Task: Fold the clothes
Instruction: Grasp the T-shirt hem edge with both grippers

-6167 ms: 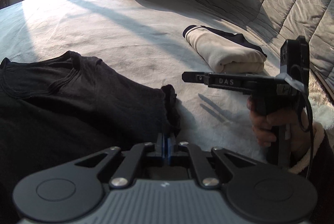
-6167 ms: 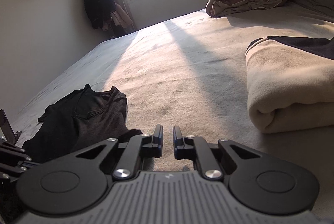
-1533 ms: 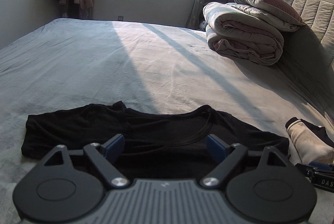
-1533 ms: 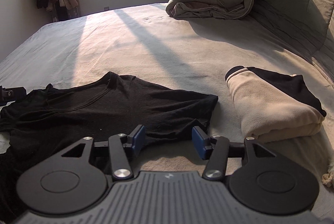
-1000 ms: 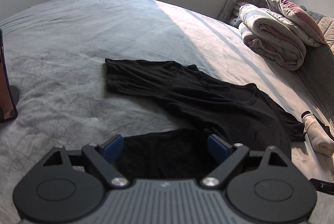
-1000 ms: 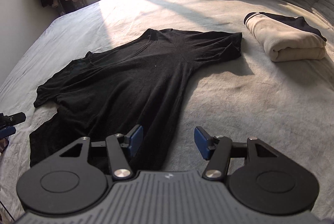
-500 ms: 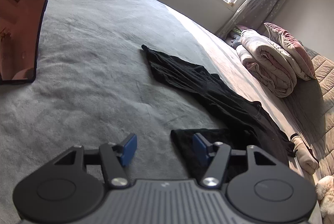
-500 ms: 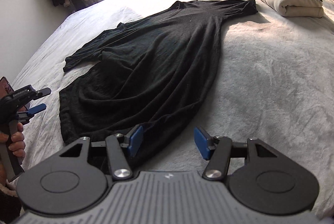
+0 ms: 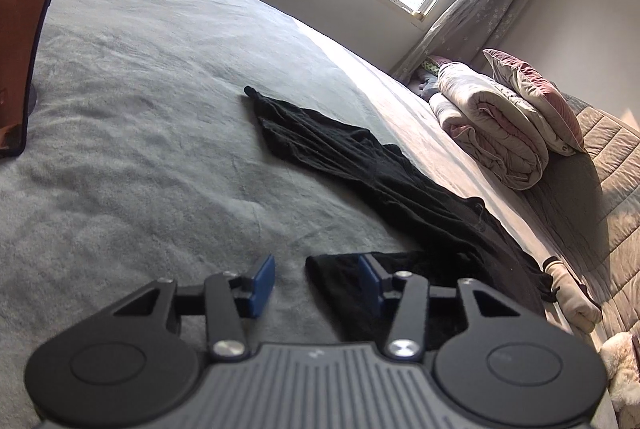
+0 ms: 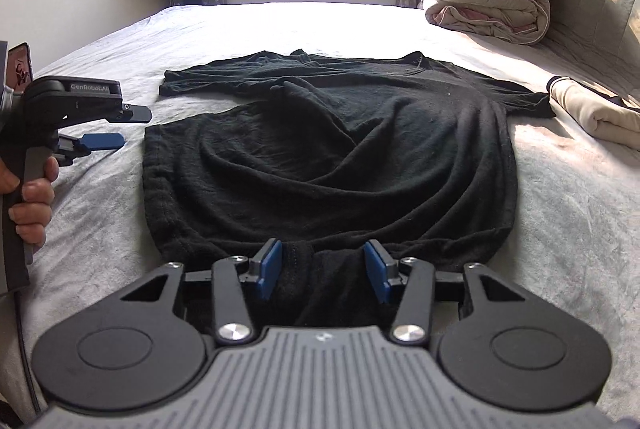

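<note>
We note the black T-shirt [image 10: 328, 149] flat on the bed [image 10: 560, 197], long axis running away from us. Right hand-held gripper [image 10: 322, 267], just narrowing, straddles its hem unpinched; left hand-held gripper [image 9: 316, 283], likewise closing, brackets the hem corner.

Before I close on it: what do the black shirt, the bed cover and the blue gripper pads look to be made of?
Black shirt: thin, matte knit, probably cotton jersey; it drapes in soft, fine wrinkles with no sheen.
Bed cover: grey, napped, fleece-like fabric; its surface looks fuzzy and mottled.
Blue pads: smooth, matte, likely rubber or soft plastic; the look alone doesn't settle which.
</note>
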`<state>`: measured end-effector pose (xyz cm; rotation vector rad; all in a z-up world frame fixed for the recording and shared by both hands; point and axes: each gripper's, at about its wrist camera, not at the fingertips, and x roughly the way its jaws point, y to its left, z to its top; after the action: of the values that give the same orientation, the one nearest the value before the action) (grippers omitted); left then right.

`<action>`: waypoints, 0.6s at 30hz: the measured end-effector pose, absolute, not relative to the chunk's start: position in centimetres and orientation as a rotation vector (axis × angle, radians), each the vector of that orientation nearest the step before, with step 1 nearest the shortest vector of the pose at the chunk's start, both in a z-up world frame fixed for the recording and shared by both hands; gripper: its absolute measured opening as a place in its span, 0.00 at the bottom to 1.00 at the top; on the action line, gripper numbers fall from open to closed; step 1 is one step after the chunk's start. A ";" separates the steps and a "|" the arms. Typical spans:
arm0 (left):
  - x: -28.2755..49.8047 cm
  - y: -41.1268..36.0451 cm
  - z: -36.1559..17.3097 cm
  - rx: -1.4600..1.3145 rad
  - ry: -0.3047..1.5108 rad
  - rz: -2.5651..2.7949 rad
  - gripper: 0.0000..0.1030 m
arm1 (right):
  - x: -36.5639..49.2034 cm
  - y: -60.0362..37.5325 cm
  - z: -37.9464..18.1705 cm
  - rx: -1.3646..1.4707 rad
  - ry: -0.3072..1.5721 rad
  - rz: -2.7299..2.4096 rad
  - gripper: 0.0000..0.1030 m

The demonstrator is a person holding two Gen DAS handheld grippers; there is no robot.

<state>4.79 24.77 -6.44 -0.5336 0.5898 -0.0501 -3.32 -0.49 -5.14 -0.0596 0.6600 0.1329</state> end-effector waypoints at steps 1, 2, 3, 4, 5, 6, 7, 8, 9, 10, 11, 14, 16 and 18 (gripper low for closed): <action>5.0 24.4 -6.6 -0.523 0.600 -0.054 0.28 | -3.5 -0.6 -5.3 -0.070 0.655 0.127 0.34; 5.2 24.0 -6.7 -0.513 0.612 -0.057 0.10 | -3.6 -0.8 -5.2 -0.074 0.650 0.121 0.24; 5.4 23.6 -6.9 -0.503 0.633 -0.053 0.01 | -3.8 -1.0 -5.2 -0.079 0.645 0.115 0.17; 5.5 23.3 -7.0 -0.494 0.647 -0.044 0.01 | -4.0 -1.4 -5.1 -0.074 0.641 0.112 0.15; 5.3 23.0 -7.0 -0.492 0.647 -0.027 0.01 | -4.2 -2.0 -4.8 -0.049 0.640 0.111 0.09; 5.1 22.9 -6.9 -0.496 0.649 -0.011 0.01 | -4.4 -2.6 -4.5 -0.028 0.640 0.106 0.07; 4.9 22.8 -6.9 -0.521 0.653 0.006 0.01 | -4.6 -3.2 -4.2 -0.010 0.638 0.095 0.06; 4.7 22.7 -6.9 -0.541 0.657 0.023 0.00 | -5.0 -3.9 -3.8 0.008 0.633 0.081 0.06; 4.3 22.6 -6.9 -0.553 0.662 0.043 0.00 | -5.3 -4.6 -3.5 0.021 0.627 0.072 0.05; 3.9 22.4 -6.7 -0.564 0.670 0.062 0.00 | -5.7 -5.3 -3.1 0.036 0.621 0.064 0.05; 3.5 22.2 -6.5 -0.568 0.681 0.077 0.00 | -6.2 -6.1 -2.7 0.051 0.616 0.056 0.05; 2.1 21.4 -5.2 -0.551 0.731 0.119 0.00 | -7.4 -8.9 -1.5 0.108 0.619 0.037 0.04; 1.0 21.0 -3.9 -0.513 0.749 0.157 0.00 | -8.0 -11.0 -0.7 0.152 0.622 0.028 0.04; -0.3 20.9 -2.6 -0.505 0.751 0.189 0.00 | -8.7 -13.0 0.1 0.180 0.610 0.016 0.04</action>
<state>-0.34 20.92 -2.64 -0.5053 0.7507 0.1886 -8.69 -13.01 0.12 0.1798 0.6098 0.0162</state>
